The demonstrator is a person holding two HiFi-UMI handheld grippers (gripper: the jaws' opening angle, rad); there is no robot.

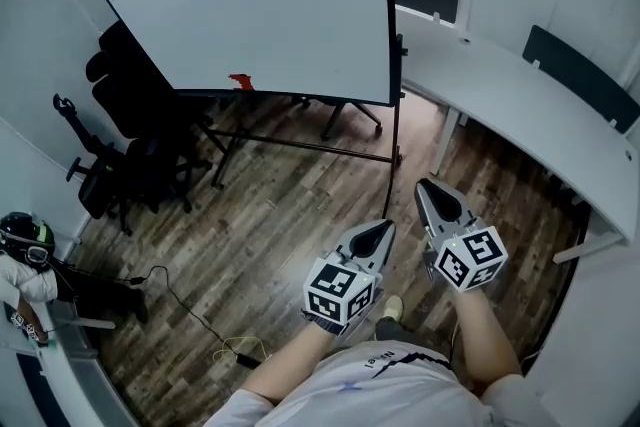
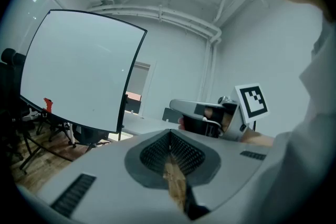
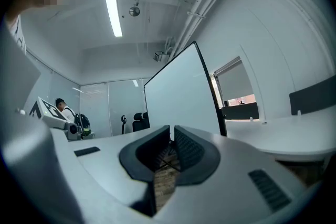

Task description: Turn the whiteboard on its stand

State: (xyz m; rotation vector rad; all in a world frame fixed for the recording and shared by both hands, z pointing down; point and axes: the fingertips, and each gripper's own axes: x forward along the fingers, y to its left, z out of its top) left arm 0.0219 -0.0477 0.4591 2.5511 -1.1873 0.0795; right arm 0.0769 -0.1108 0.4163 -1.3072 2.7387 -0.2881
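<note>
The head view looks steeply down on the whiteboard (image 1: 250, 0), which fills the top of the frame on its black stand (image 1: 300, 143), its face blank and a small red thing (image 1: 241, 81) at its lower edge. Only this view shows the wooden floor (image 1: 280, 225), the black office chairs (image 1: 130, 135) crowded behind the board's left side, a cable (image 1: 190, 315) trailing across the planks and the curved white desk (image 1: 520, 105) on the right. Both tools hang low in front of the person, well apart from the board. The left gripper (image 1: 380, 230) and the right gripper (image 1: 428, 190) are side by side with their tips towards the stand. The left gripper view settles what the head view cannot: its ribbed pads are pressed together with nothing between them, and the board stands off to its left with the other tool's marker cube (image 2: 251, 102) close on the right. The right gripper view shows that tool's jaws closed to a thin slit, empty, with the board's edge rising straight beyond them. It alone takes in the ceiling lamp (image 3: 113, 8) and a glass partition (image 3: 105, 107) behind the board. A second person (image 1: 25, 250) stands at the room's far left
</note>
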